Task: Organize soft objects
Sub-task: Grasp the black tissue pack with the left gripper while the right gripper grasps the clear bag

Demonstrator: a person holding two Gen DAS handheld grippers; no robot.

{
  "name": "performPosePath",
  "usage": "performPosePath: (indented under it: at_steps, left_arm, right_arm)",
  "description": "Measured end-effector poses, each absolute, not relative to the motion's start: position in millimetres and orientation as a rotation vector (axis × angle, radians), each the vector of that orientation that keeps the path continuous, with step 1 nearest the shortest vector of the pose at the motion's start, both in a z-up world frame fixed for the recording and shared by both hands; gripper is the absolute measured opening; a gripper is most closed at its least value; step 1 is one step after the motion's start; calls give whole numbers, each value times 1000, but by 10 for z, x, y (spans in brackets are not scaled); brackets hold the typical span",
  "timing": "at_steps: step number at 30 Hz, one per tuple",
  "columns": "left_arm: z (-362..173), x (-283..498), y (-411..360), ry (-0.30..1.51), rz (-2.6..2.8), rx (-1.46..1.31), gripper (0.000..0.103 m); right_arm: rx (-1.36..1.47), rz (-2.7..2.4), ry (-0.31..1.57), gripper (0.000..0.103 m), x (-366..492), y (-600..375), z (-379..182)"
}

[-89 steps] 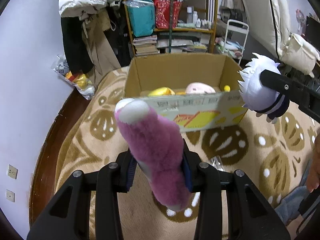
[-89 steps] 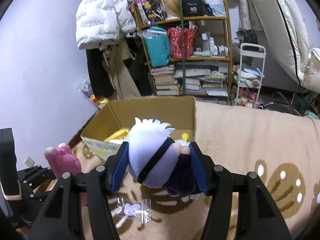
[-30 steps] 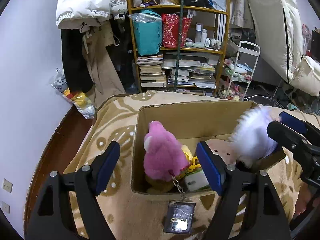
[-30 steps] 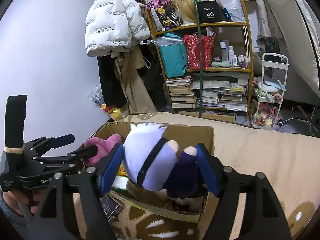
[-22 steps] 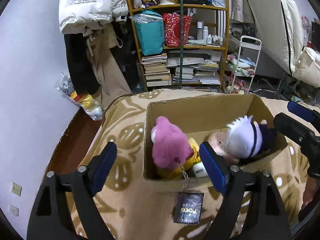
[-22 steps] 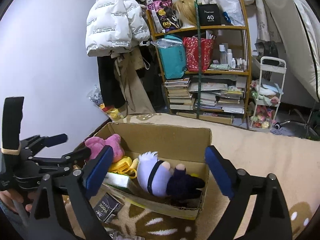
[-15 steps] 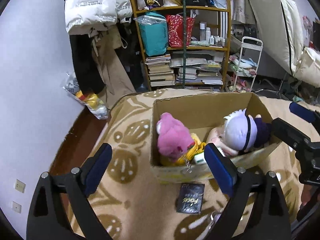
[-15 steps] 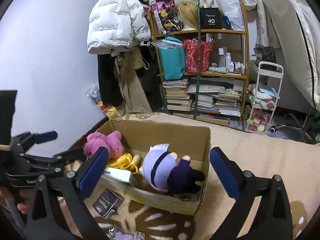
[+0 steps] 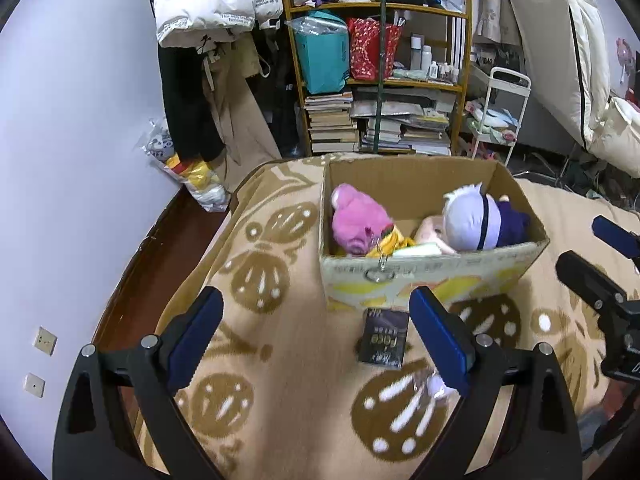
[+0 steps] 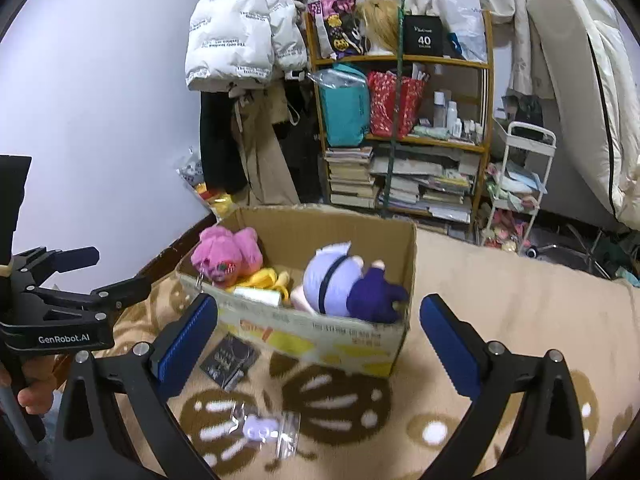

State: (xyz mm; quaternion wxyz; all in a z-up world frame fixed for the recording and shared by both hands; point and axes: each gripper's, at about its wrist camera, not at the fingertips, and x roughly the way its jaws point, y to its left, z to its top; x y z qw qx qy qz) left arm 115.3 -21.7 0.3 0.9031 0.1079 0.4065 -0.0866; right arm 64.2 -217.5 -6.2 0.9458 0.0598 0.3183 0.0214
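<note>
Both grippers empty and spread wide above a tan patterned blanket (image 9: 288,360). Left gripper (image 9: 316,334): blue pads far apart, nothing between them but blanket and a small dark card (image 9: 384,338) lying flat just in front of the cardboard box (image 9: 432,276). Right gripper (image 10: 318,340): jaws likewise at full spread, framing the near wall of the same box from the other side, touching nothing. Inside the box, toward its left end, a pink plush toy (image 9: 358,222), with a metal keyring (image 9: 378,274) hanging over the near rim below it. Toward the right end, a white-haired plush doll (image 9: 474,222) in dark purple clothing, lying on its side, a black band across its head. Between the two, something yellow (image 10: 260,278) and a pale flat item, half buried and hard to identify, possibly another toy and a small packet. From the right wrist view, the left gripper's black frame at the left edge, held by a hand (image 10: 34,390) low in the corner, fingers wrapped around the handle. On the blanket nearer than the box, beside the dark card, a clear plastic pouch (image 10: 266,428) with a small pale purple object inside, blurred. Beyond the box, a wooden shelf (image 10: 400,128) crowded with books, a teal bag and a red bag, a white puffer jacket (image 10: 240,32) hanging to its left, a white trolley (image 10: 520,184) to its right.
</note>
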Motion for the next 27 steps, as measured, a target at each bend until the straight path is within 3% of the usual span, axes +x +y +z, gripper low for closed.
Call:
performPosePath:
  at_steps: [27]
  left_arm:
    - [-404,1202,-75,969,-182,207,93]
  right_arm:
    - [143,58,900,103,643,-1812,-622]
